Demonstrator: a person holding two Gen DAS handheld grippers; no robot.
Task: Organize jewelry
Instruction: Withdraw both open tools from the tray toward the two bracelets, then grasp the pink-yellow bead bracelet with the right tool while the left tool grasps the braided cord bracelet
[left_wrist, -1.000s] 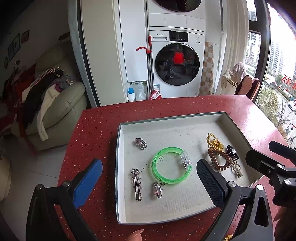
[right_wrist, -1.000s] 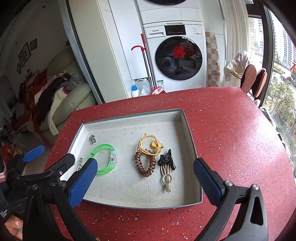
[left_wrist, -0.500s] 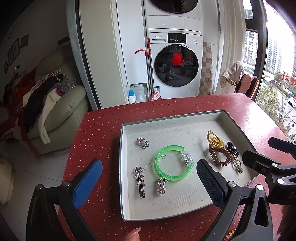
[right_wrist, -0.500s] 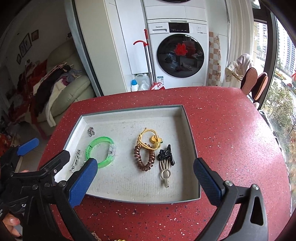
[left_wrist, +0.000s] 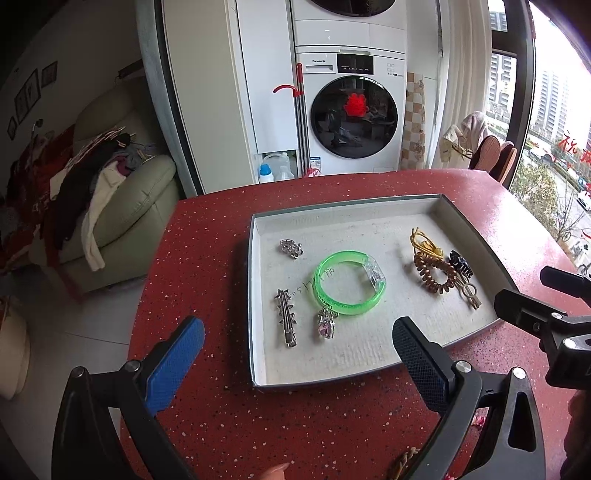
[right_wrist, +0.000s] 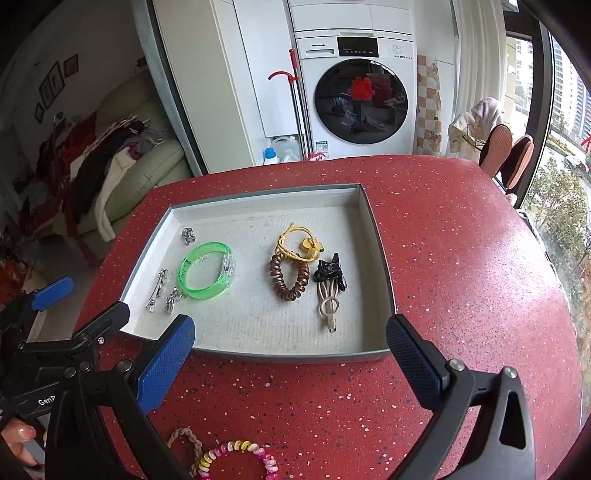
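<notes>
A shallow grey tray sits on the red table. In it lie a green bangle, a silver spiked clip, a crystal charm, a small silver piece, a brown coil hair tie, a yellow hair tie, a black claw clip and a beige clip. My left gripper is open and empty before the tray's near edge. My right gripper is open and empty over the near edge. A pink-yellow coil tie and a braided tie lie on the table below it.
The red speckled table drops off at left toward a sofa piled with clothes. A washing machine stands beyond the far edge. A window is at right.
Both grippers have drawn back and up from the tray, so it sits farther off. The loose hair ties on the table have come into the right wrist view. Nothing was picked up.
</notes>
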